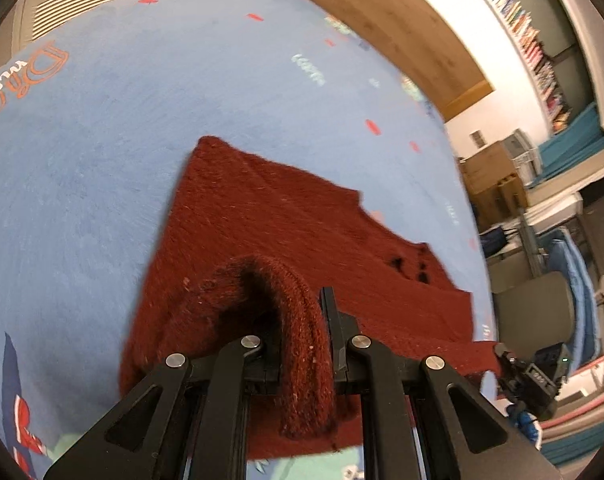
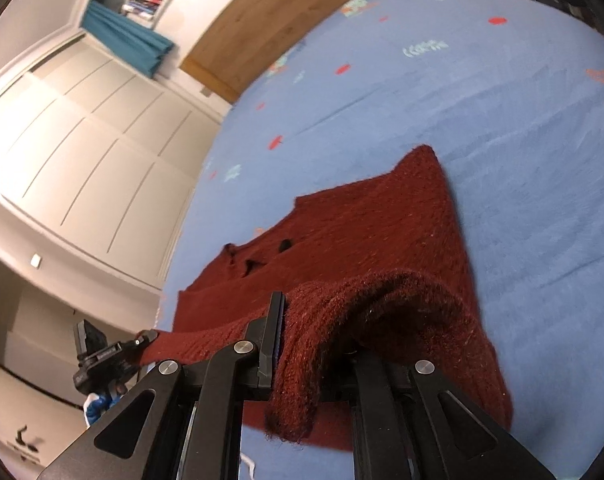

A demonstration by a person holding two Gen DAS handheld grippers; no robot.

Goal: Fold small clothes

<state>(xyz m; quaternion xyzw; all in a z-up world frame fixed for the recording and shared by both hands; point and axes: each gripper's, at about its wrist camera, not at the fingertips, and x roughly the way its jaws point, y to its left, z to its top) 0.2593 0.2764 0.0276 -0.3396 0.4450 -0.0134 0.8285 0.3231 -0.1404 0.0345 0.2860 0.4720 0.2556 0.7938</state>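
Observation:
A dark red knitted garment (image 1: 286, 224) lies spread on a light blue printed bed cover (image 1: 102, 160). My left gripper (image 1: 302, 340) is shut on a bunched fold of the near edge, lifted off the cover. My right gripper (image 2: 313, 344) is shut on another fold of the same garment (image 2: 361, 232), which drapes over its right finger and hides it. Each gripper shows in the other's view: the right one (image 1: 505, 360) at the garment's right corner, the left one (image 2: 138, 344) at its left corner. The edge hangs taut between them.
The blue cover (image 2: 521, 120) fills most of both views. A wooden headboard (image 1: 381, 12) stands at the far end. White cupboard doors (image 2: 82, 128), bookshelves (image 1: 529, 40), cardboard boxes (image 1: 489, 176) and clutter sit beside the bed.

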